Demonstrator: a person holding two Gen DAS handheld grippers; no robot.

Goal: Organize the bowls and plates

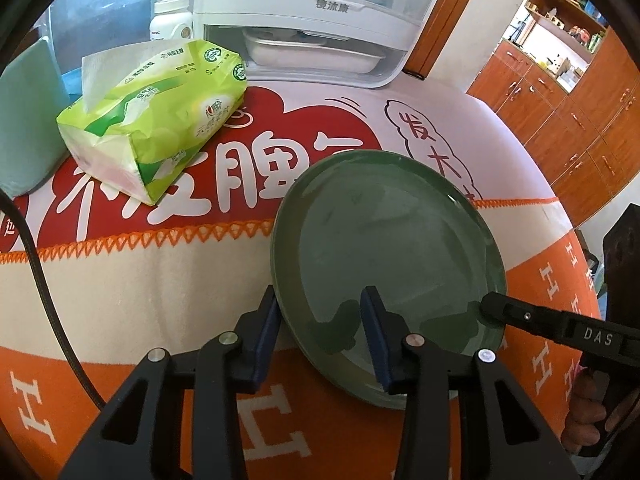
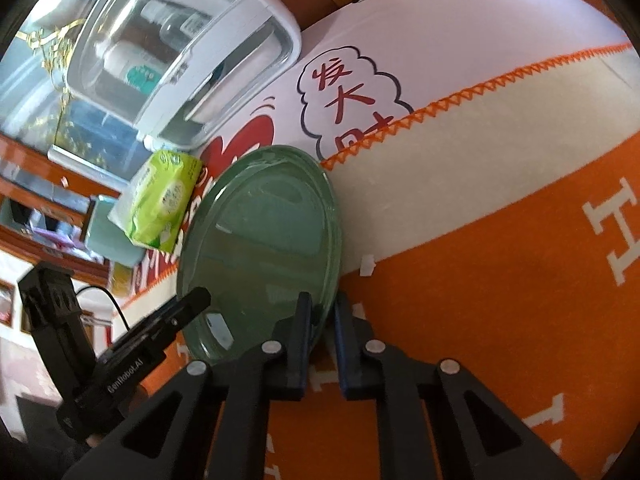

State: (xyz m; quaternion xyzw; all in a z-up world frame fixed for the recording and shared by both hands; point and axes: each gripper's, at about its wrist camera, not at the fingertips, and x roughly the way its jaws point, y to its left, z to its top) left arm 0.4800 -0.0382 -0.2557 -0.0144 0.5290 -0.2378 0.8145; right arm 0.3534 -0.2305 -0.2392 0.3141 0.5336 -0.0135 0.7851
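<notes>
Green plate (image 1: pixel 392 248) sits on the orange blanket-covered table (image 1: pixel 120 280), both grippers on its near rim. Left gripper (image 1: pixel 320 320) straddles the rim, part-closed; right gripper (image 2: pixel 322 320) is pinched tight on it. No bowls visible; organizing barely started.

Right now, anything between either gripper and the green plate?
No. Both grippers are already on the plate: the left gripper straddles its near rim, the right gripper is shut on its edge.

A glossy dark green plate (image 1: pixel 384 240) lies on an orange and cream cloth (image 1: pixel 140 280) with zigzag orange stitching, beside a lime-green and white tissue pack (image 1: pixel 156 120).
</notes>
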